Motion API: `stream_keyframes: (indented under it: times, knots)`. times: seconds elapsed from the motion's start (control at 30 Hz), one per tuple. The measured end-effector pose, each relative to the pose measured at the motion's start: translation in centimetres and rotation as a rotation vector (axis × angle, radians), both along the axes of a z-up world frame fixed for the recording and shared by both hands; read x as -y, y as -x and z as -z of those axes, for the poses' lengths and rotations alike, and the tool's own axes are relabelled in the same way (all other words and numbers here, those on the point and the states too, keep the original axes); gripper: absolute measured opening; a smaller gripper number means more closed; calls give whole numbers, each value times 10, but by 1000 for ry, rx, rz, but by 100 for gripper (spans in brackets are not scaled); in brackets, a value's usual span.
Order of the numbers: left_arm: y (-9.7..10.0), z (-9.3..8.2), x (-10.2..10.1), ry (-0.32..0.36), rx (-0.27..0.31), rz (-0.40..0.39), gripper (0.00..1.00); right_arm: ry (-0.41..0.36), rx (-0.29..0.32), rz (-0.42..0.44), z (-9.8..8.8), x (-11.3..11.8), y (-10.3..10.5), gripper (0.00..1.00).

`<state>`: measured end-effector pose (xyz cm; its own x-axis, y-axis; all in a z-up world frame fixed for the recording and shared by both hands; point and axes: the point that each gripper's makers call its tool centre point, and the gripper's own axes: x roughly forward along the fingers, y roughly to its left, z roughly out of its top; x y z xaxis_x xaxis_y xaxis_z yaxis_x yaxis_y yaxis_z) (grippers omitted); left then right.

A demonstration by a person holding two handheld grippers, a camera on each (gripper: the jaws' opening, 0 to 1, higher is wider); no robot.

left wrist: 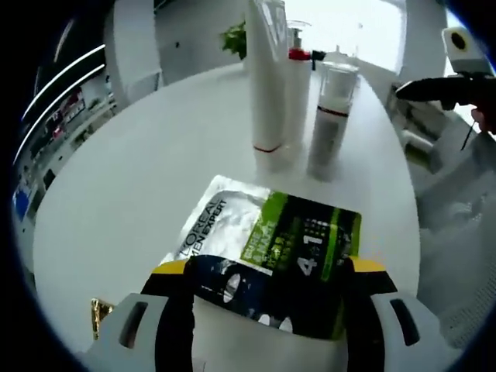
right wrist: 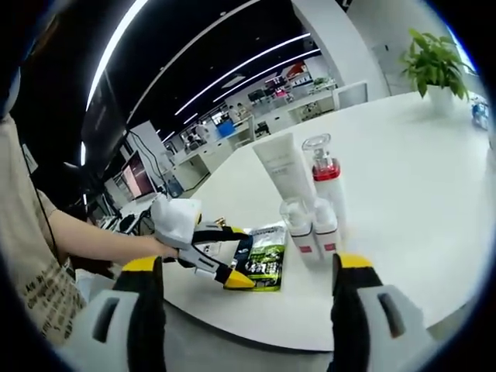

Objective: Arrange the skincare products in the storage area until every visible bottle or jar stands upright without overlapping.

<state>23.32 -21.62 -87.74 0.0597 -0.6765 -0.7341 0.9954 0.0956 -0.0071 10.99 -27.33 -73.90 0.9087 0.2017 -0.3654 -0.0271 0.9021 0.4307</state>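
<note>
The left gripper (left wrist: 267, 298) has its jaws pinched on the near edge of the sachet (left wrist: 271, 240), which lies flat on the white table (left wrist: 132, 194) just in front of the upright tube (left wrist: 267, 77) and bottles (left wrist: 329, 116). The right gripper (right wrist: 248, 291) hangs wide open, holding nothing. I'd slide the sachet slowly and keep it clear of the bottles so nothing tips.

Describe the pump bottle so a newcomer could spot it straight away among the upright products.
On the round white table, find the cluster of upright white products beyond the flat green-and-black sachet that the left gripper holds. The pump bottle stands at the back, beside the tall white tube. It alone has a red collar under a clear pump top.
</note>
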Motion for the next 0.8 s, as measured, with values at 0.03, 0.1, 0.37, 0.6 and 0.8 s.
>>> stream_keyframes:
  times: [0.03, 0.1, 0.37, 0.6, 0.8]
  knots:
    - [0, 0, 0, 1, 0, 4, 77, 1, -1, 0, 0, 0, 0, 90]
    - [0, 0, 2, 3, -3, 23, 77, 1, -1, 1, 0, 0, -1, 90]
    - [-1, 1, 4, 3, -6, 65, 76, 5, -5, 4, 1, 0, -1, 90]
    - [0, -7, 6, 15, -23, 42, 77, 7, -7, -2, 1, -1, -1, 90]
    - [2, -19, 3, 45, -14, 24, 79, 6, -6, -9, 0, -3, -2, 90]
